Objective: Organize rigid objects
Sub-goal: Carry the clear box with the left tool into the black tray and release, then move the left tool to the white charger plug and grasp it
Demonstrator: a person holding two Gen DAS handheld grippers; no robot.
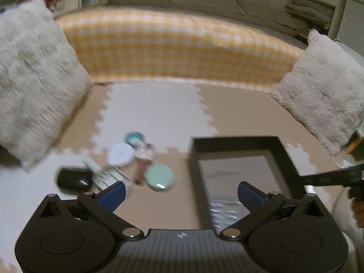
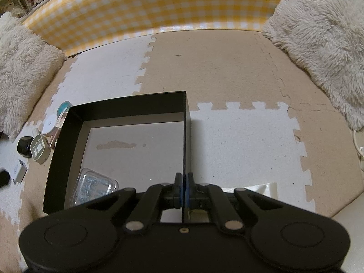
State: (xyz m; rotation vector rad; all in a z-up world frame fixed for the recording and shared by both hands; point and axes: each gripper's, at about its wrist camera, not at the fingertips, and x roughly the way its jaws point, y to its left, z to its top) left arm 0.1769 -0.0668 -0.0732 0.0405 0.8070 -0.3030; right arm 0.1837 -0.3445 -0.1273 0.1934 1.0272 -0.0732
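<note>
A foam puzzle-mat floor (image 2: 238,72) in beige and white tiles, edged by a yellow gingham bolster (image 2: 136,6) and shaggy cream cushions (image 2: 323,36), serves as the work area. At its middle stands a black open-topped box (image 2: 127,104), shallow, with a pale cardboard base; it reads as stiff but light, and likely to slide on the foam unless braced. The right gripper (image 2: 183,183) has its fingers pressed together on the box's right-hand wall, pinching the thin panel near the front corner and steadying it. The left gripper (image 1: 180,192) hovers between the box and the loose items with its blue-padded fingers (image 1: 113,193) spread wide and holding nothing; this view is motion-blurred.

Inside the box, in the near-left corner, lies one clear plastic clamshell case (image 2: 95,188), seemingly of small metal parts, rigid yet glossy and apt to slip.

Left of the box, on the floor, waits a cluster of small hard goods: a mint-green round compact (image 1: 160,177), a white disc-shaped case (image 1: 120,153), a teal round tin (image 1: 134,137), a black rounded gadget (image 1: 74,178), a white patterned bottle (image 2: 40,149), a slim pink-brown tube (image 1: 141,166) and a small white charger plug (image 2: 20,171). All look light and unyielding. The flat round cases would best be taken across their rims, the tube across its middle; their smooth shells may skid.
</note>
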